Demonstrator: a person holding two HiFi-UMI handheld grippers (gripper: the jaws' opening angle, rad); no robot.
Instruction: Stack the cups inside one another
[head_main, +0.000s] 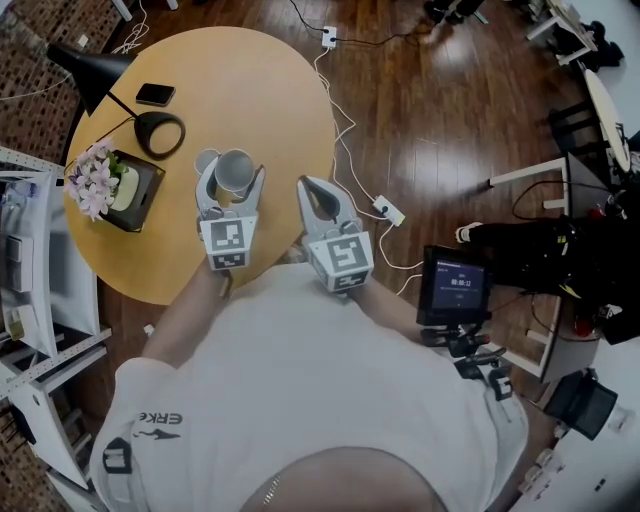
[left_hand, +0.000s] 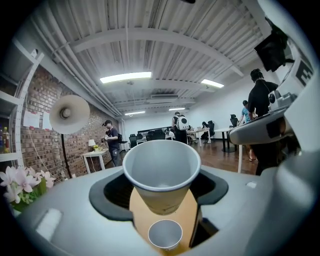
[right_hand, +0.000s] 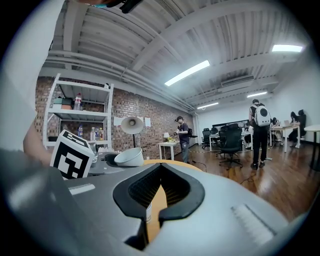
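Over the round orange table (head_main: 255, 70), my left gripper (head_main: 232, 182) is shut on a white paper cup (head_main: 235, 171), held upright with its mouth open upward. The left gripper view shows this cup (left_hand: 161, 172) filling the gap between the jaws. A second, empty cup (left_hand: 165, 233) stands on the table just below and ahead of it. From the head view that second cup (head_main: 207, 160) sits just left of the held one. My right gripper (head_main: 318, 196) hovers to the right at the table's edge, shut with nothing in it (right_hand: 151, 212). The right gripper view also catches the held cup (right_hand: 129, 156).
A black desk lamp (head_main: 150, 128), a dark phone (head_main: 155, 94) and a box of pink flowers (head_main: 108, 185) stand on the table's left side. A power strip (head_main: 388, 210) with white cables lies on the wood floor at right. A monitor (head_main: 455, 285) stands lower right.
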